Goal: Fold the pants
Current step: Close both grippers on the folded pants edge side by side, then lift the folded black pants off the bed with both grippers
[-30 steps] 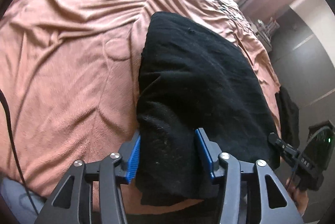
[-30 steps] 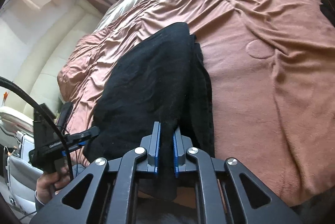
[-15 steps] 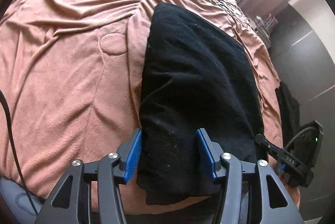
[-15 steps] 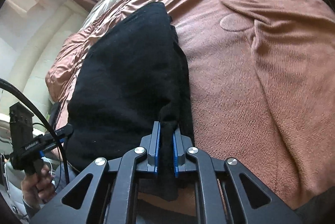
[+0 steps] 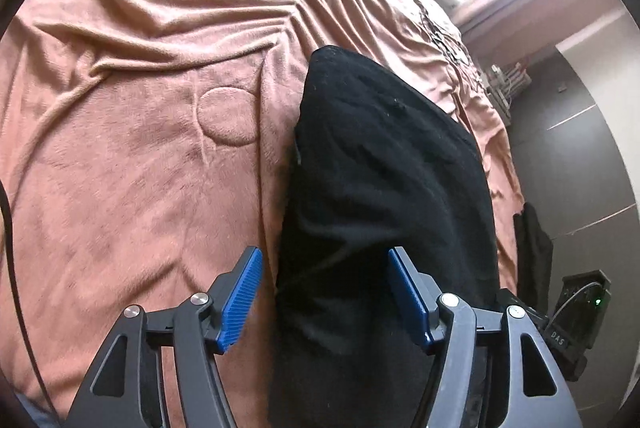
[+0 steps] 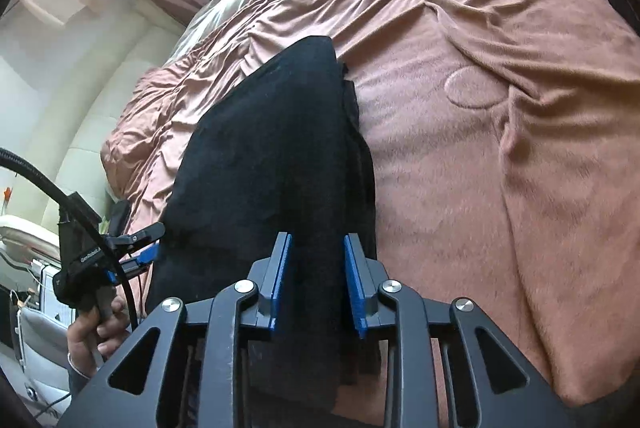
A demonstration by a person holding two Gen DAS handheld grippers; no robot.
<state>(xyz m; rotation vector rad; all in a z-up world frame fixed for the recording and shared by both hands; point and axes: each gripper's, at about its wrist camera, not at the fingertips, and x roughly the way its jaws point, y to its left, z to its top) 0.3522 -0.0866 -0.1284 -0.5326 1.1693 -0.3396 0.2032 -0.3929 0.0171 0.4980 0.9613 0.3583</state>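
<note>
The black pants [image 5: 380, 168] lie folded in a long stack on the pink blanket [image 5: 140, 168], running away from me. My left gripper [image 5: 324, 292] straddles the stack's near left corner. Its jaws are opening and the left pad stands clear of the cloth. From the other side, the pants [image 6: 272, 148] reach back between the blue pads of my right gripper [image 6: 316, 280]. Those jaws are opening too, with the near edge of the fabric loose between them. The left gripper [image 6: 136, 248] also shows at the stack's far corner, held by a person's hand [image 6: 92, 332].
The blanket [image 6: 500, 148] is rumpled, with a round embossed mark [image 6: 474, 88]. A cream padded headboard [image 6: 80, 108] stands on one side. On the other, a dark garment [image 5: 534, 244] hangs off the bed's edge above grey floor. A black cable [image 6: 48, 184] trails from the left gripper.
Both grippers came closer and lower over the stack's near end. The right jaws, shut on the pants' edge before, have parted. The left jaws have widened.
</note>
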